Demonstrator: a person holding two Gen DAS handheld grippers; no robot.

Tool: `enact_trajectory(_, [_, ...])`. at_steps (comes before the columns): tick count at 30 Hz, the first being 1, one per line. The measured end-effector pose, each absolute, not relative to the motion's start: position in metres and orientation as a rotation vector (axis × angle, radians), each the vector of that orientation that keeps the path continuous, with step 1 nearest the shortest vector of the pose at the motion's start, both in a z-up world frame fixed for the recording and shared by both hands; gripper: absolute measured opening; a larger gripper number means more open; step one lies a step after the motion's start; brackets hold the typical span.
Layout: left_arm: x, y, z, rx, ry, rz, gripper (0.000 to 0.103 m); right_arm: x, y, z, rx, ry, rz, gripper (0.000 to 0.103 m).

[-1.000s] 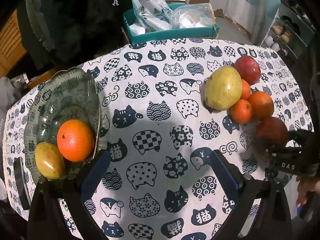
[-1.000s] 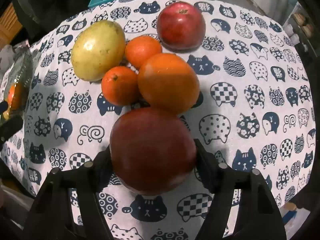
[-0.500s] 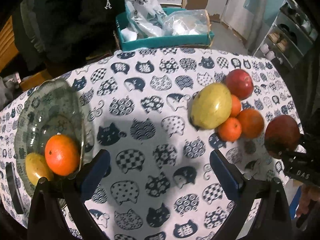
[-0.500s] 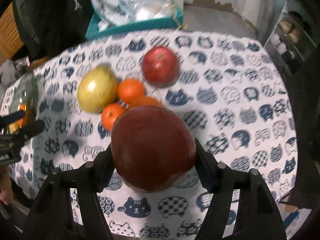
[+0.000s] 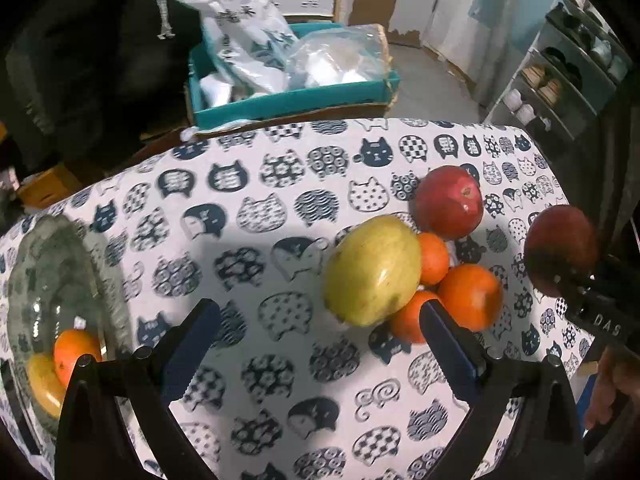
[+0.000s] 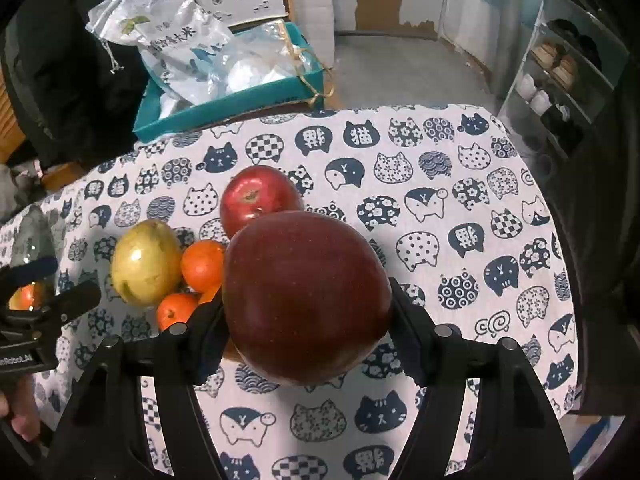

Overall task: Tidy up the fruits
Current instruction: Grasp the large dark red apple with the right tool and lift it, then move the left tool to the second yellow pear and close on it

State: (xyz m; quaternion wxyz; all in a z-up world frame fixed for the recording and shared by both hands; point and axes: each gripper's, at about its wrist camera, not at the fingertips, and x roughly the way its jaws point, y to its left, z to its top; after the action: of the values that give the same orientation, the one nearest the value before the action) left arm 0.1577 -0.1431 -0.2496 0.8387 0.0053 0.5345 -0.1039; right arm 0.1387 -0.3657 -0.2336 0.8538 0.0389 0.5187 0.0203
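My right gripper (image 6: 306, 320) is shut on a big dark red apple (image 6: 306, 296), held in the air above the table; in the left wrist view this apple (image 5: 560, 250) hangs at the right edge. On the cat-print cloth a yellow-green mango (image 5: 372, 272), a red apple (image 5: 448, 202) and three oranges (image 5: 470, 296) lie in a cluster. My left gripper (image 5: 316, 332) stands open and empty over the cloth just left of the mango. A glass bowl (image 5: 80, 264) at far left holds an orange (image 5: 74, 350) and a yellow fruit (image 5: 42, 384).
A teal box (image 5: 292, 98) stuffed with plastic bags sits behind the table's far edge. A shelf rack (image 5: 560, 80) stands at the right, and dark clothing (image 5: 100, 60) hangs at the back left. The table (image 6: 460, 208) drops away on the right.
The right gripper has lifted the dark red apple off the cloth, away from the fruit cluster. The left gripper has moved right from the bowl toward the mango, still open.
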Motion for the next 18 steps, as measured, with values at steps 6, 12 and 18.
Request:
enact_trajectory(6, [0.174, -0.157, -0.266, -0.001, 1.169, -0.237, 0.101, 0.145, -0.369, -0.244, 0.081, 1.104, 0.047, 0.071])
enact_trajectory(12, [0.186, -0.162, -0.283, -0.033, 1.207, -0.252, 0.101, 0.151, -0.375, -0.253, 0.112, 1.12, 0.049, 0.071])
enact_trajectory(18, [0.193, -0.16, -0.295, -0.089, 1.234, -0.295, 0.099, 0.155, -0.379, -0.259, 0.13, 1.13, 0.047, 0.071])
